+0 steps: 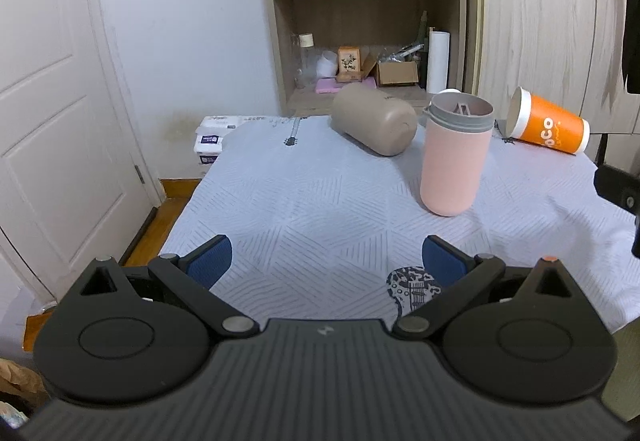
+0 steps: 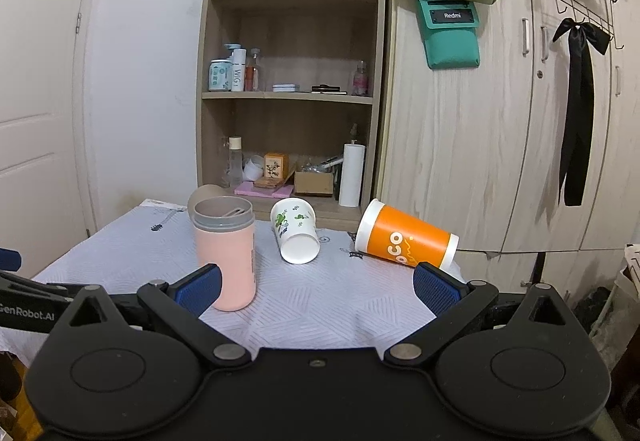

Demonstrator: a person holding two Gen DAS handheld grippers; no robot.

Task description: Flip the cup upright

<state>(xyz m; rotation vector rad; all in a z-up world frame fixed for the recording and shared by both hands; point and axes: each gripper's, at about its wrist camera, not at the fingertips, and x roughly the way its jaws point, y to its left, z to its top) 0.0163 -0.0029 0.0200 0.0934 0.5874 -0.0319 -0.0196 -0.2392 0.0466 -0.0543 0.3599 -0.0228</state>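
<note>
A pink cup with a grey rim stands upright on the white patterned cloth; it also shows in the right wrist view. A tan cup lies on its side behind it. An orange paper cup lies on its side at the far right, also in the right wrist view. A white cup with green print lies tipped between them. My left gripper is open and empty above the near cloth. My right gripper is open and empty, its left finger beside the pink cup.
A wooden shelf unit with bottles and boxes stands behind the table. A wardrobe with a black ribbon is at the right. A white door is at the left. Tissue packs sit by the table's far left corner.
</note>
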